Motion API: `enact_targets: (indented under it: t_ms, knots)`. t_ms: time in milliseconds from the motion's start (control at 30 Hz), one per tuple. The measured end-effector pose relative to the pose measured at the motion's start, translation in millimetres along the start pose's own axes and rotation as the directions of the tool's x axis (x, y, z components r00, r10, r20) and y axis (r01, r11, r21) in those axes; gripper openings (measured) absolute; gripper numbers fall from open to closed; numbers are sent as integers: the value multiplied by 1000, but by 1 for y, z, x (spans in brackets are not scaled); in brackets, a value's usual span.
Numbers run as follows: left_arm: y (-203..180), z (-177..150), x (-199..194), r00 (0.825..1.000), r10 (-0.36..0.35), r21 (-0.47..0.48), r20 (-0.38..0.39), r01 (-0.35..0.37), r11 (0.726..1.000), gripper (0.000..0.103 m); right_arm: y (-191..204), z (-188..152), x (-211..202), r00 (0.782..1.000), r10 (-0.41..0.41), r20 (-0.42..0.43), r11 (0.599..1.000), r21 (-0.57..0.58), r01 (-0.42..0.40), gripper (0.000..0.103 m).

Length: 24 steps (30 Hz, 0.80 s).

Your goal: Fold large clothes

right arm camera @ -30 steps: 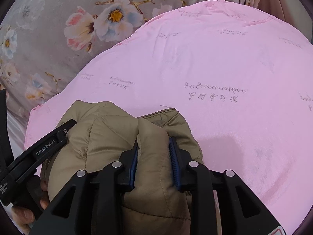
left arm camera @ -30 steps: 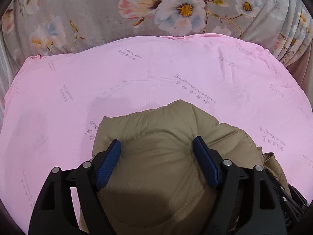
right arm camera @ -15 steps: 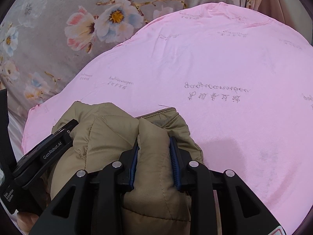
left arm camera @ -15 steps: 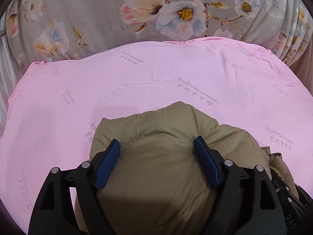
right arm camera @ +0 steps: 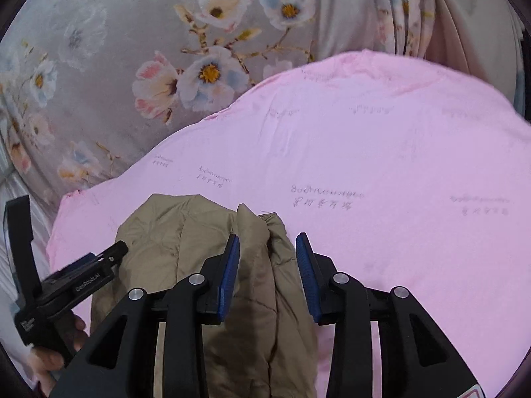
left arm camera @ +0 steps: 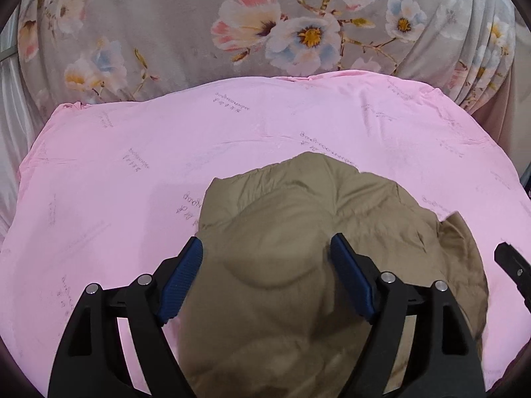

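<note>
A folded khaki padded jacket (left arm camera: 298, 232) lies bunched on a pink sheet (left arm camera: 116, 165); it also shows in the right wrist view (right arm camera: 186, 232). My left gripper (left arm camera: 265, 255) is open, its blue pads wide apart over the jacket's top. My right gripper (right arm camera: 267, 252) is open, its pads standing either side of a ridge of the jacket's right edge without pinching it. The left gripper's body (right arm camera: 66, 282) shows at the jacket's left side, and the right gripper's tip (left arm camera: 511, 262) shows at the right edge of the left wrist view.
A grey flowered cloth (left arm camera: 265, 26) rises behind the pink sheet (right arm camera: 398, 165). Pleated fabric (right arm camera: 415, 16) hangs at the far right. The person's hand (right arm camera: 49, 358) holds the left gripper at the lower left.
My right gripper has opened and let go of the jacket fold it was pinching. Both grippers have drawn back and up a little. The left gripper stays open.
</note>
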<state>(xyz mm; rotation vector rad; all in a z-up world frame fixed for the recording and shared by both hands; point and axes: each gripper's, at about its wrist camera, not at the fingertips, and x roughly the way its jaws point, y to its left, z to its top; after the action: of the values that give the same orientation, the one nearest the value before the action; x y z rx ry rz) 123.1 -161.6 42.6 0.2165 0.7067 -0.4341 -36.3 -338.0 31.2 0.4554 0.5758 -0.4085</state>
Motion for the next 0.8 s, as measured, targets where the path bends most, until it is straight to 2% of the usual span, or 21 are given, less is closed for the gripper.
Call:
enact_targets:
  t_ms: [67, 133, 233, 400, 800]
  knots:
    - [-1, -12, -11, 1000, 0, 19, -3, 1, 1000, 77, 12, -10, -4, 999, 11, -43, 998, -64, -14, 13]
    - [-3, -27, -17, 1000, -6, 21, -16, 6, 1000, 77, 20, -26, 3, 996, -4, -94, 994, -108, -7, 5]
    - [-5, -43, -20, 1000, 20, 25, 4, -20, 999, 78, 18, -45, 12, 994, -36, -105, 993, -117, 23, 4]
    - [-10, -59, -17, 995, 70, 36, 69, -72, 997, 83, 7, -56, 21, 993, -38, -110, 996, -85, 28, 4]
    - [-13, -68, -9, 989, 98, 33, 115, -103, 994, 87, 1, -67, 30, 995, -34, -95, 998, -62, 28, 1]
